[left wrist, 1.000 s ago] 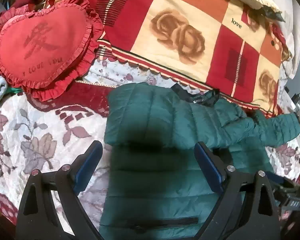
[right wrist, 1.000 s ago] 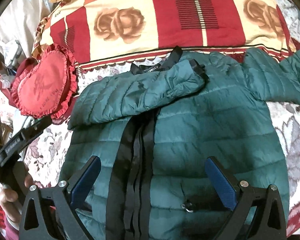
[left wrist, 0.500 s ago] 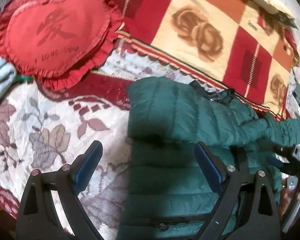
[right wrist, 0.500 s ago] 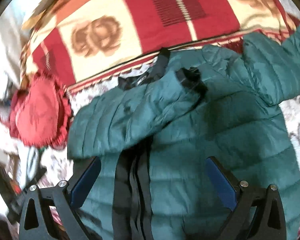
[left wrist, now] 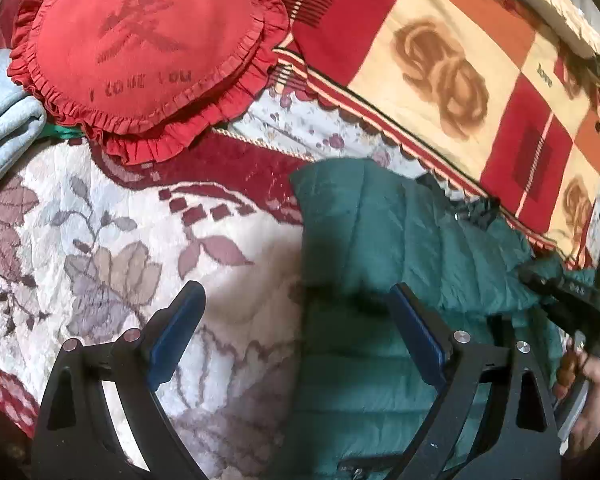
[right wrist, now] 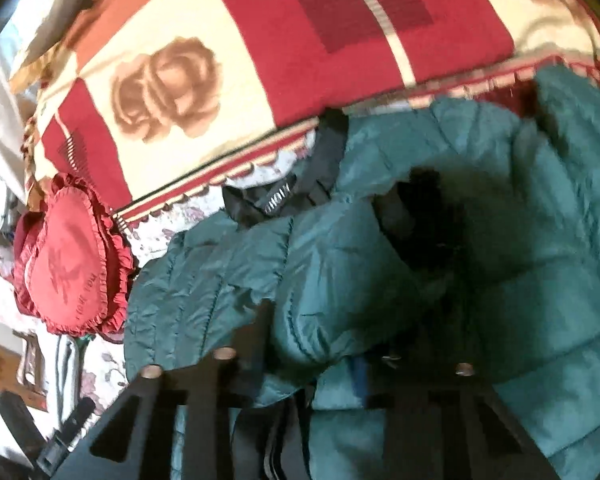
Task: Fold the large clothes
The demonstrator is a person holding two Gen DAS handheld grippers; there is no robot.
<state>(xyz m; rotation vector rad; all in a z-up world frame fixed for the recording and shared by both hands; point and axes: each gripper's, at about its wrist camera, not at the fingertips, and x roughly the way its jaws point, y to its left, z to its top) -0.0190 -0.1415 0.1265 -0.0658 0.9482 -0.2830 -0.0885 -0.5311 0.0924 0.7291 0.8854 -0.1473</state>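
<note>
Both tongs have shifted: the left tongs [left wrist: 296, 340] gape empty at the jacket's [left wrist: 380, 248] edge, while the right tongs [right wrist: 324, 368] look closed into its folded sleeve [right wrist: 260, 272], though blur obscures the grip. Next, I judge, fold the other sleeve.

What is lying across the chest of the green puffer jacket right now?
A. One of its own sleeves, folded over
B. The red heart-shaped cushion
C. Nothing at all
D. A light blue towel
A: in the right wrist view a sleeve of the green puffer jacket is folded across the front, its black cuff near the middle, while the red heart-shaped cushion sits off to the side on the bed.
</note>
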